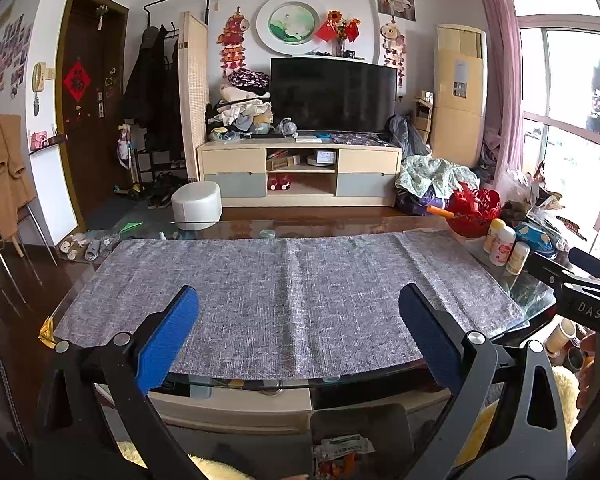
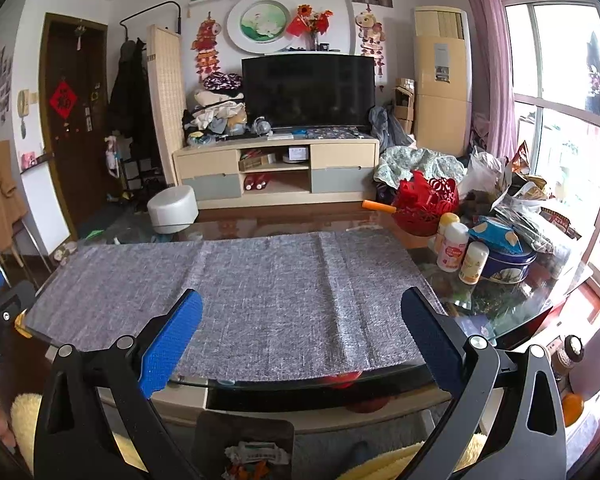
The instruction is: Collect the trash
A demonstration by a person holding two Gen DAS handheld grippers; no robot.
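I am holding both tools spread wide and gripping nothing: the left gripper (image 1: pixel 298 334) and the right gripper (image 2: pixel 302 336) are hovering at the near edge of the glass-topped coffee table (image 1: pixel 260 385). Nearest to me, below the table edge, I am seeing a dark square bin (image 2: pixel 244 438) with crumpled white and orange wrappers (image 2: pixel 256 458) lying in it; that is where the trash is sitting now. I am judging those wrappers to be light, soft and crinkly, best pinched at a raised fold. Beyond the fingers, the grey woven cloth mat (image 1: pixel 292 292) is lying bare. Farther right, white plastic bottles (image 2: pixel 452 248) are standing just beside a blue round tin (image 2: pixel 508 264) and a red openwork basket (image 2: pixel 426 202), with crumpled bags heaped behind them, possibly more trash.
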